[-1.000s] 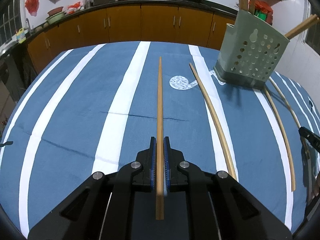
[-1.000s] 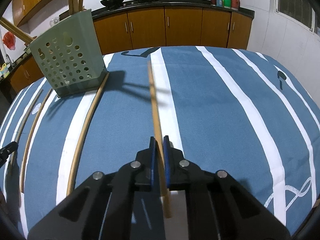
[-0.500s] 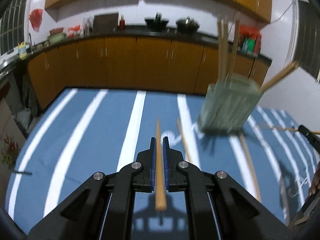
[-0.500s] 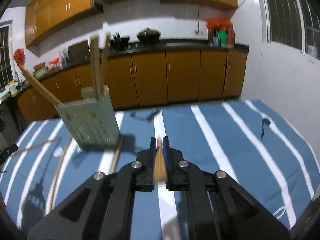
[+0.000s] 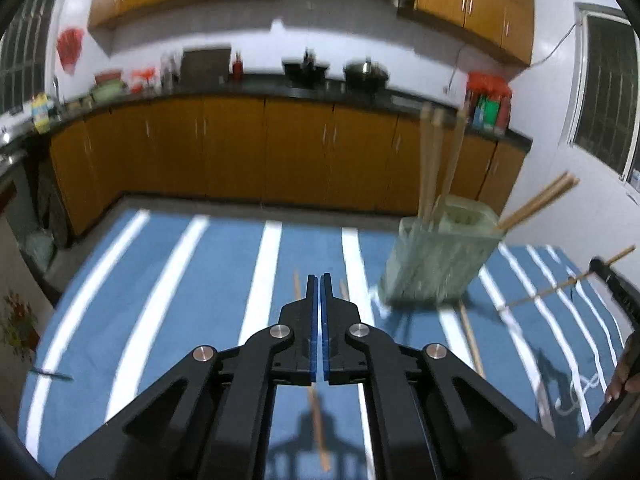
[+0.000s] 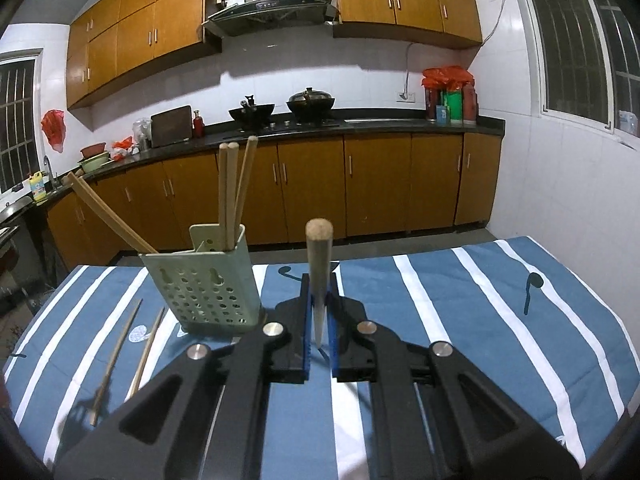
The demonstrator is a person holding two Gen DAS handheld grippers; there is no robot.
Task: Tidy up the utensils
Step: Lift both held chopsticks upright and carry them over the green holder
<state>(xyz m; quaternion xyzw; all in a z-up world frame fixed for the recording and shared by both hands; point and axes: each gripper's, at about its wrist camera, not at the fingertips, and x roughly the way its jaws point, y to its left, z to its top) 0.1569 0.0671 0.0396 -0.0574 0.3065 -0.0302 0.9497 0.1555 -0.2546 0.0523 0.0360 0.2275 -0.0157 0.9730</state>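
Right claw clamps a chopstick upright beside the green holder; left claw is closed, empty.

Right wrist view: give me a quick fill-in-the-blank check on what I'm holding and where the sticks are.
1. The right claw is shut on one wooden ____.
2. Left of the green holder, ____ loose chopsticks lie on the tablecloth.
3. In the holder's rear compartment, ____ upright chopsticks stand together.
Missing words: chopstick; two; three.
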